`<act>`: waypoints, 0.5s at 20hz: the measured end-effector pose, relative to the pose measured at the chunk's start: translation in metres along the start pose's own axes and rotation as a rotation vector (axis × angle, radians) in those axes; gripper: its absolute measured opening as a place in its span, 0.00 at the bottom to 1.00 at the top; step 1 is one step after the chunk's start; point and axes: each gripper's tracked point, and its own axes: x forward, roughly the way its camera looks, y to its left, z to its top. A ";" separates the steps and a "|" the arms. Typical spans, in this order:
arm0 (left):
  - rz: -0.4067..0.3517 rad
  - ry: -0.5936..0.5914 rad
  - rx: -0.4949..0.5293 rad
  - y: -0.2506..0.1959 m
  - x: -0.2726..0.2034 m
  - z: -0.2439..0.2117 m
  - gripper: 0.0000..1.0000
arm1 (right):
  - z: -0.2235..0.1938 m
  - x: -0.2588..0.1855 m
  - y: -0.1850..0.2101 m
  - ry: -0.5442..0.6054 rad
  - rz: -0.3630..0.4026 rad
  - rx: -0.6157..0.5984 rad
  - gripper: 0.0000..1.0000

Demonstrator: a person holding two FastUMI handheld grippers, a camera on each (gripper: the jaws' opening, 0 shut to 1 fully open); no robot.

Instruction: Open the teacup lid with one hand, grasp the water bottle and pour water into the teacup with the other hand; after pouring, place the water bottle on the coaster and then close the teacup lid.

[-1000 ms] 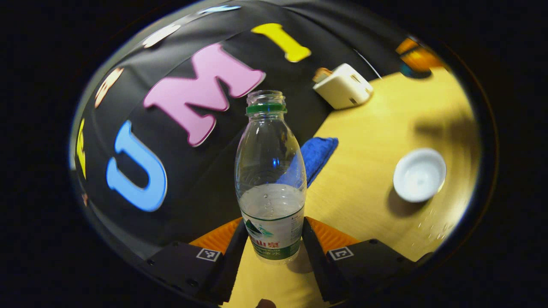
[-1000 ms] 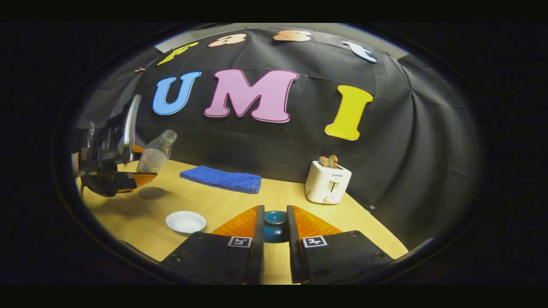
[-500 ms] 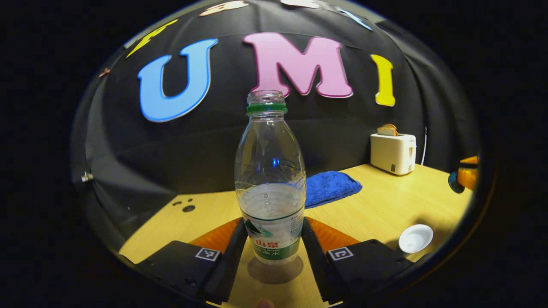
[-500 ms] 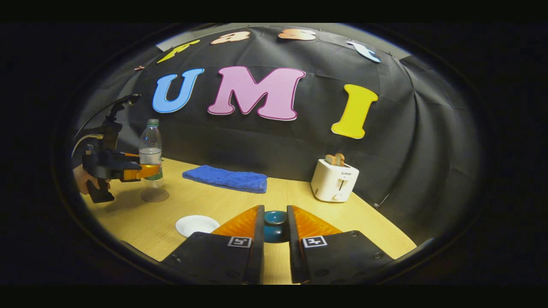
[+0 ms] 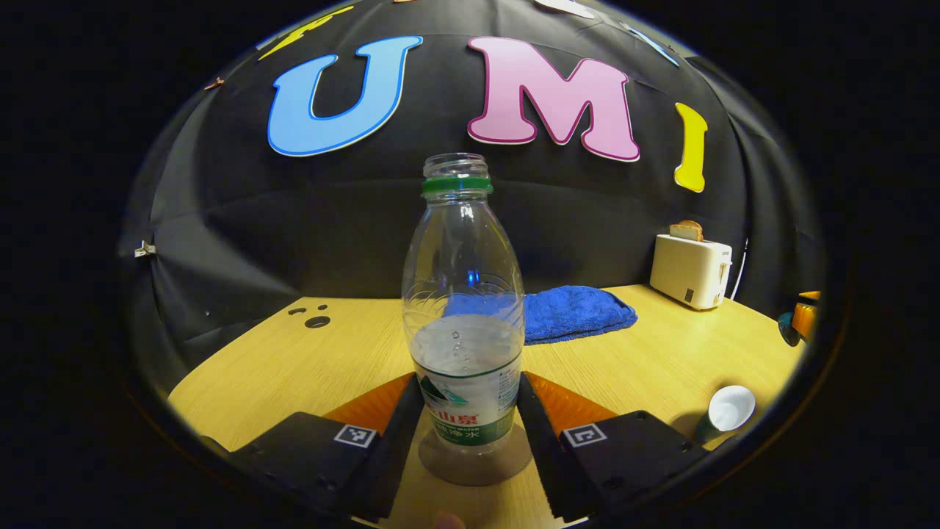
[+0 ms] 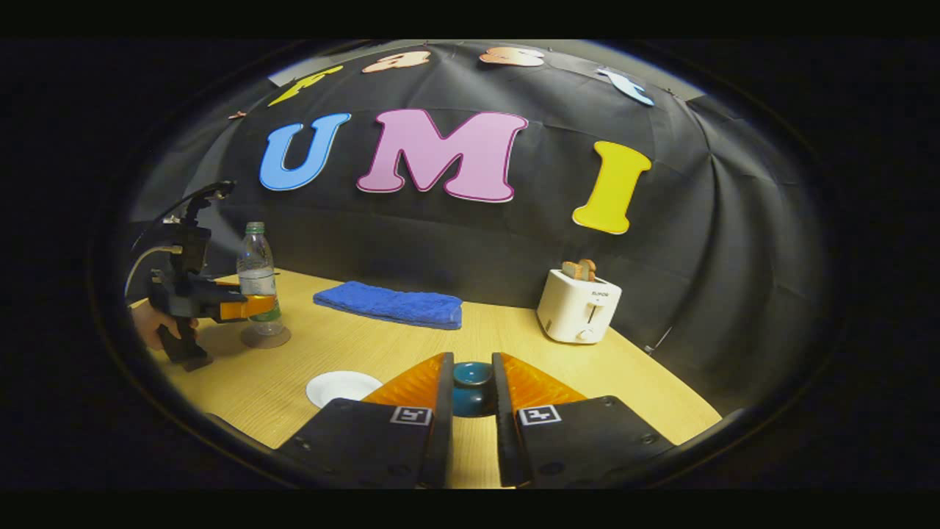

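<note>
A clear water bottle [image 5: 464, 294], uncapped and part full, stands upright between the fingers of my left gripper [image 5: 470, 387], which is shut on its labelled lower part. Its base is at a round grey coaster [image 5: 474, 461]; I cannot tell if it touches. The white teacup [image 5: 727, 406] sits uncovered at the lower right. In the right gripper view, my right gripper [image 6: 471, 364] is shut on the teal teacup lid [image 6: 471, 376] above the table. The teacup [image 6: 344, 386] lies left of it, and the bottle [image 6: 256, 275] and coaster [image 6: 266, 337] are at far left.
A folded blue towel [image 6: 389, 306] lies along the back of the wooden table [image 6: 411, 345]. A white toaster [image 6: 580, 306] with toast stands at the back right. A hand [image 6: 150, 327] holds the left gripper's handle at the table's left edge.
The left gripper swung the bottle from tilted to upright and lowered it onto or just over the coaster. The right gripper stayed nearly still, holding the lid.
</note>
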 end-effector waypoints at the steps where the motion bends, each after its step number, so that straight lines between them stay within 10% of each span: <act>1: 0.000 0.005 0.000 0.000 0.000 -0.001 0.77 | -0.001 0.001 0.001 0.003 0.002 0.001 0.28; 10: 0.006 -0.009 0.000 -0.002 -0.010 -0.001 0.96 | 0.003 0.004 0.028 -0.003 0.063 0.027 0.28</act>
